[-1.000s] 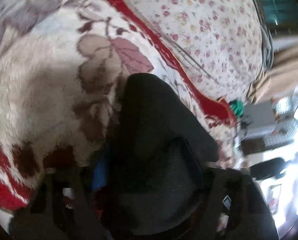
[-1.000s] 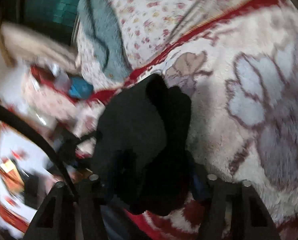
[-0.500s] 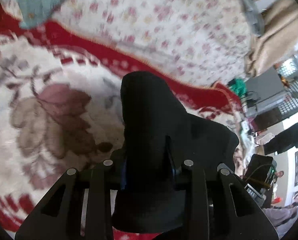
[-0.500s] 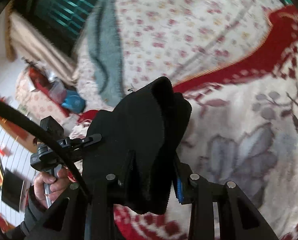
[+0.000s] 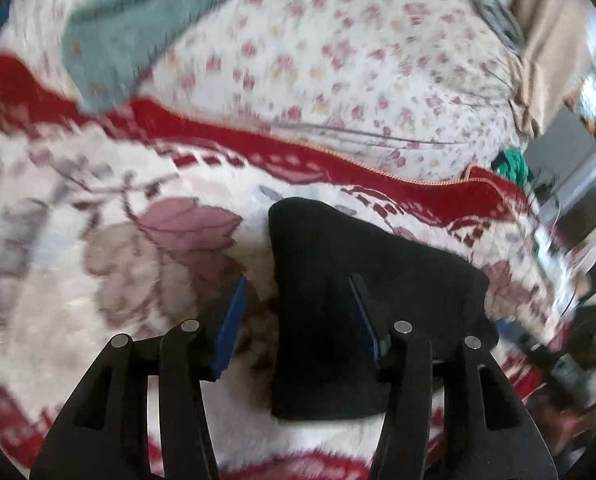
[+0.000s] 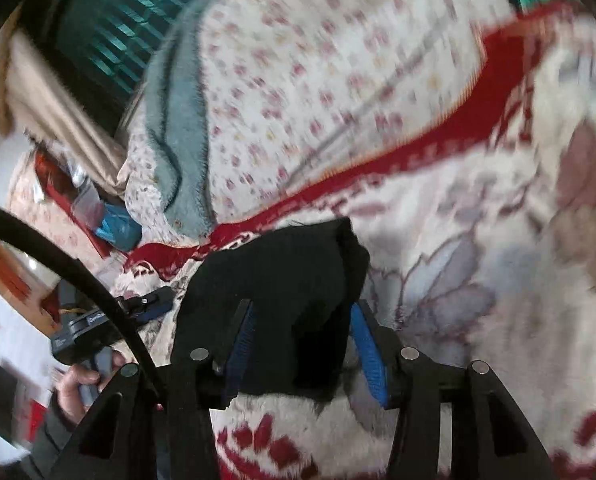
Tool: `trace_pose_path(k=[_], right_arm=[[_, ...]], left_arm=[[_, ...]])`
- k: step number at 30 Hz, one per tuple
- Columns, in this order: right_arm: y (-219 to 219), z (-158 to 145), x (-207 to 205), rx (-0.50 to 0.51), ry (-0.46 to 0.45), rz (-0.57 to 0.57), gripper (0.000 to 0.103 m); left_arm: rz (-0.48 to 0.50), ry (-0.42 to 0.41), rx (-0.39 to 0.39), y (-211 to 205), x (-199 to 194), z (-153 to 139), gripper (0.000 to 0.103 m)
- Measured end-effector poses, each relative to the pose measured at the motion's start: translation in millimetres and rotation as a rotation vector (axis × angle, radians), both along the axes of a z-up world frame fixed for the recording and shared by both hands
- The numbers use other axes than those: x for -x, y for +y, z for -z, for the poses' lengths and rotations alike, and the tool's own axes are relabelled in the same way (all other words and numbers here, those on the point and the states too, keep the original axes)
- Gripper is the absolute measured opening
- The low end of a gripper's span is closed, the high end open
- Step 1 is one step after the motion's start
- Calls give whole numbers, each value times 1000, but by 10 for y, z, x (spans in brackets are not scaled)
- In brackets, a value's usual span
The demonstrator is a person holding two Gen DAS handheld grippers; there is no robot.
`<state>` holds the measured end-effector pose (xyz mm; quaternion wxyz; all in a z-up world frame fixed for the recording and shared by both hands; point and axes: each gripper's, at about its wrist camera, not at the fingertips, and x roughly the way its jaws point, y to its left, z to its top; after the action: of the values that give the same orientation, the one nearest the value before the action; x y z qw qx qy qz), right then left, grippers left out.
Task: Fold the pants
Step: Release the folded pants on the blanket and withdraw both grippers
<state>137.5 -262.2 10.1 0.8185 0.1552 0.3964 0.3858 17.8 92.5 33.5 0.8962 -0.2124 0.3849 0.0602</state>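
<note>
Left wrist view: the left tongs [image 5: 295, 312] stand released, blue pads apart, with the black pants [image 5: 362, 300] lying as a compact folded bundle on the floral blanket [image 5: 97, 264] of the bed. The left pad is clear of the cloth; the right pad sits against or over the bundle's top, contact not certain. The bundle lies just on the near side of the blanket's red border band [image 5: 298, 152], with the flowered quilt [image 5: 338, 60] beyond that band. Right wrist view: the right tongs [image 6: 304, 328] are likewise spread, pads flanking the near edge of the pants [image 6: 281, 280] without clamping it; the bundle rests flat on the blanket [image 6: 498, 280], again just short of the red band [image 6: 438, 140]. The other handheld unit and the person's hand [image 6: 77, 384] appear beyond the bundle's far side. Judgement: the fold appears laid down and let go, so the task is at or near its last step. The next move calls for drawing both tongs straight back, clear of the cloth, without snagging and reopening the fold.
</note>
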Motion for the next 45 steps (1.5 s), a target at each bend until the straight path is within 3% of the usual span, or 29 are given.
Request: trace_pose_path(k=[4, 7, 8, 12, 21, 28, 40, 45], right_arm=[[39, -252, 541, 207, -193, -33, 47], [31, -210, 876, 370, -292, 22, 47], [-44, -207, 957, 371, -310, 42, 47], [-149, -275, 1022, 326, -375, 81, 47], [40, -304, 1151, 368, -442, 8, 47], [162, -255, 1182, 397, -448, -57, 47], [96, -254, 1134, 355, -419, -46, 47], [104, -253, 1144, 356, -418, -44, 47]], left_arm=[[64, -44, -212, -543, 394, -17, 51], [69, -38, -273, -737, 567, 163, 51], [53, 7, -282, -729, 539, 224, 51], [-10, 28, -275, -602, 505, 250, 51], [-4, 77, -319, -719, 492, 348, 51], [9, 69, -342, -758, 497, 342, 51], [8, 60, -328, -755, 488, 313, 51], [44, -18, -325, -818, 573, 194, 51]])
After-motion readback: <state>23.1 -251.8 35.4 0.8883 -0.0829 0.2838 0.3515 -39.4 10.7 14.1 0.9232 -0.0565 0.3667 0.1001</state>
